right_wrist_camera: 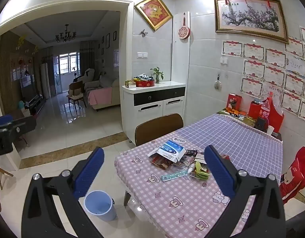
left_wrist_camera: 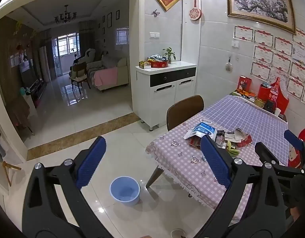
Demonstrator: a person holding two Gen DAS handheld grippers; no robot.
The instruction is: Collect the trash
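I hold my left gripper (left_wrist_camera: 152, 162) and right gripper (right_wrist_camera: 154, 170) spread wide and empty, short of the table (right_wrist_camera: 172, 204). The trash pile (right_wrist_camera: 178, 162) sits mid-tabletop, toward the chair-side edge; the blue bin (right_wrist_camera: 99, 206) stands on the floor off the near-left corner. I judge the risks to be crinkly film wrappers slipping from the ribbed pads, the flattened cardboard box (right_wrist_camera: 169, 151) dragging the loose checked cloth, and a drop missing the narrow round rim.
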